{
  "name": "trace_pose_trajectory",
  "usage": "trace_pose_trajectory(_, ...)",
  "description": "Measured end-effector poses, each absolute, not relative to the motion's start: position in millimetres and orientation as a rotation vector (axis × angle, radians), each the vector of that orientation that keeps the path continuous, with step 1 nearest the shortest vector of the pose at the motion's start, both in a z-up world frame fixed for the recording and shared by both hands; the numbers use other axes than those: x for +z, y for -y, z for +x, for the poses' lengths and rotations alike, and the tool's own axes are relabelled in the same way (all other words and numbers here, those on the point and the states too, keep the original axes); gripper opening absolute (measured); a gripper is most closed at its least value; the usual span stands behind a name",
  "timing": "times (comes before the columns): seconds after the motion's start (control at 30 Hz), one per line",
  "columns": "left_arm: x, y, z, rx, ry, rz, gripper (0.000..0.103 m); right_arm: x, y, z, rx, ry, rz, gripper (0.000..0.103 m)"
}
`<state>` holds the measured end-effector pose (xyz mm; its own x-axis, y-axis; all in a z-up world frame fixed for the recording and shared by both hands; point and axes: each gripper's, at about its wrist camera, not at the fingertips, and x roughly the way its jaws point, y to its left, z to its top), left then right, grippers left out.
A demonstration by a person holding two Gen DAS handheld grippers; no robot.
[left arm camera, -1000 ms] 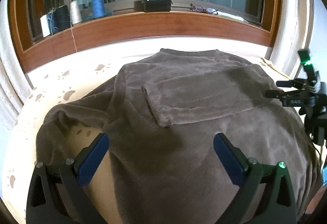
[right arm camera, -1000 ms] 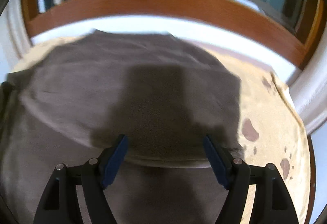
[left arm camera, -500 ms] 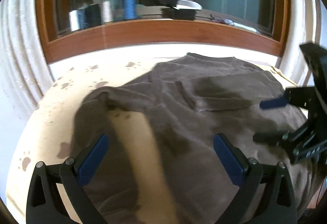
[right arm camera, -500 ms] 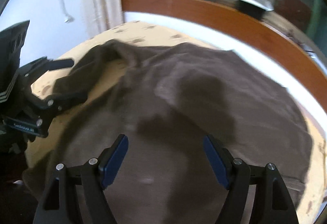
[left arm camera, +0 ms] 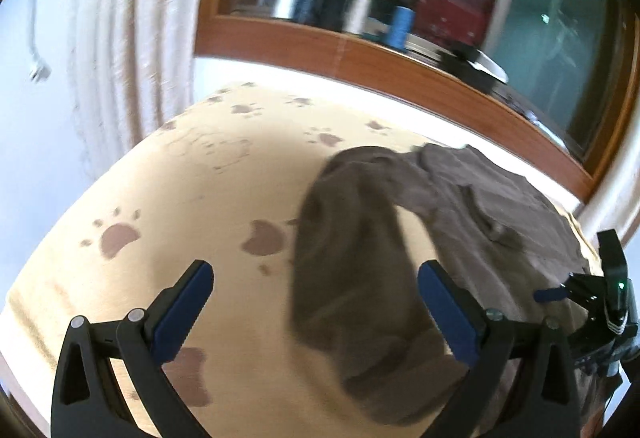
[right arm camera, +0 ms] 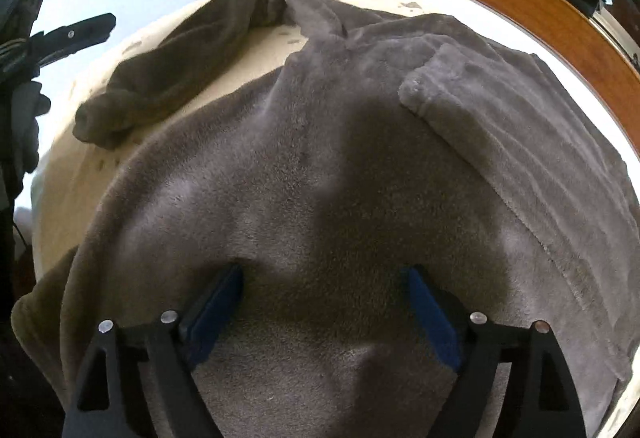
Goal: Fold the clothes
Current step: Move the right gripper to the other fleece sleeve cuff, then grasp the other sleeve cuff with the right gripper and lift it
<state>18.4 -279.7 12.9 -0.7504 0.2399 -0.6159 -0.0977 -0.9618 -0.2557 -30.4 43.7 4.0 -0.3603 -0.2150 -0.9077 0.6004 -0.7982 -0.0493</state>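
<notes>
A brown fleece garment [right arm camera: 320, 166] lies spread on a cream paw-print cover [left arm camera: 168, 198]. One sleeve [right arm camera: 500, 118] is folded across its body. The other sleeve [left arm camera: 348, 238] stretches out loose over the cover. My left gripper [left arm camera: 316, 302] hovers open above that loose sleeve's cuff end, and nothing is between its pads. My right gripper [right arm camera: 324, 298] points steeply down with its fingertips sunk into the garment's body. Its jaws are opening, with fleece bulging between them but not pinched. The right gripper [left arm camera: 596, 302] shows at the left view's right edge, and the left gripper [right arm camera: 68, 38] at the right view's left edge.
A wooden window frame [left arm camera: 360, 50] runs behind the surface, with thread spools [left arm camera: 400, 24] on the sill. A white curtain [left arm camera: 132, 30] hangs at the back left beside a wall with a dangling cord [left arm camera: 38, 66]. The cover's front edge [left arm camera: 24, 318] drops off.
My left gripper has swung left, from over the garment's body to the loose sleeve. My right gripper has rolled and come down onto the body, and its jaws stand wider.
</notes>
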Motion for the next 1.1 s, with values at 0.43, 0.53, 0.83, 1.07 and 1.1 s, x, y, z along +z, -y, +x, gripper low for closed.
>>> trace_pose_trajectory(0.43, -18, 329, 10, 2.718, 0.656, -1.066, 0.103, 55, 94, 60, -2.052, -1.15, 0.535, 0.087)
trace_pose_trajectory(0.53, -22, 332, 9, 2.697, 0.689, -1.079, 0.102, 34, 120, 83, -1.941, -1.366, 0.328, 0.087)
trace_pose_trajectory(0.83, -29, 332, 5, 2.644, 0.724, -1.096, 0.102, 2, 156, 85, -1.767, -1.51, 0.257, 0.087)
trace_pose_trajectory(1.07, -36, 343, 2, 2.613, 0.824, -1.105, 0.103, 1, 171, 67, -1.702, -1.398, 0.528, 0.036)
trace_pose_trajectory(1.1, -36, 342, 2, 2.615, 0.819, -1.106, 0.103, 2, 171, 66, -1.709, -1.378, 0.553, 0.033)
